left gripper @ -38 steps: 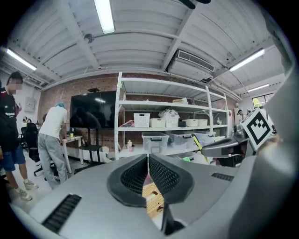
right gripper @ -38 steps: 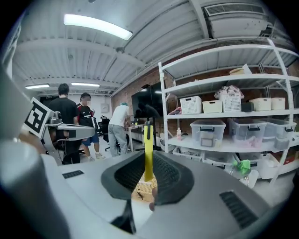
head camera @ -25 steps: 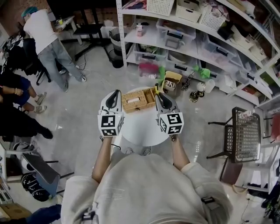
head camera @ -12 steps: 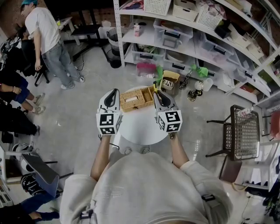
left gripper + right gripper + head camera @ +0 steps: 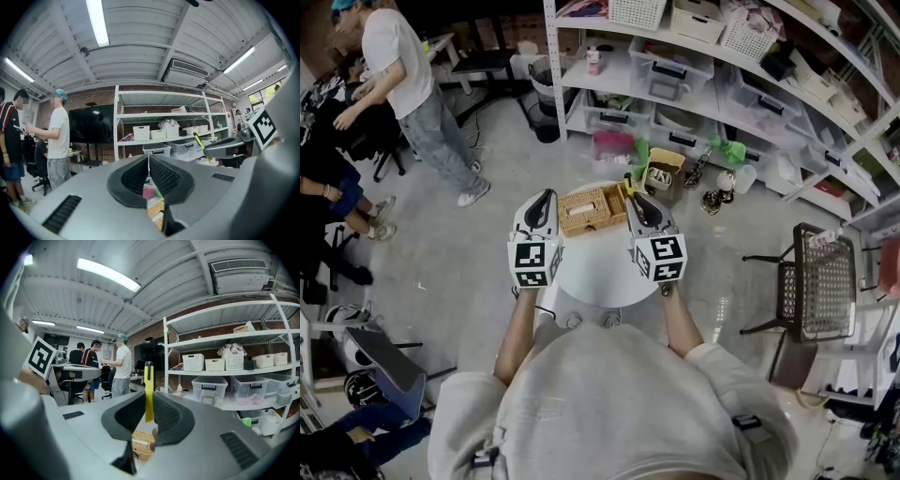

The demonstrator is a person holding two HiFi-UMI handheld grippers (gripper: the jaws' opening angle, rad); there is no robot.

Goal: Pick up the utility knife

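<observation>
the biggest thing in front of me is the white shelving unit (image 5: pixel 712 66), which carries clear plastic bins (image 5: pixel 671 73) with lids and, on the higher boards, white perforated baskets (image 5: pixel 639 11). one bin (image 5: pixel 253 391) shows something pink through its wall; what is in the others i cannot tell. below me stands the round white table (image 5: pixel 602 274). at its far edge sits a wicker basket (image 5: pixel 591 208), and a pale oblong thing lies inside it. behind the table, on the floor, there is an open cardboard box (image 5: pixel 666 173); i cannot make out its content.

my left gripper (image 5: pixel 149 164) is over the left side of the table, with its jaws pressed together and nothing between them. my right gripper (image 5: pixel 149 401) is near the right end of the wicker basket, and its jaws are closed on the utility knife (image 5: pixel 148 390). the knife is yellow with a dark top end, it stands upright and rises above the jaws.

the dark labels on the bins are too small to read. the cube (image 5: pixel 660 259) on each gripper bears only black square markers.
</observation>
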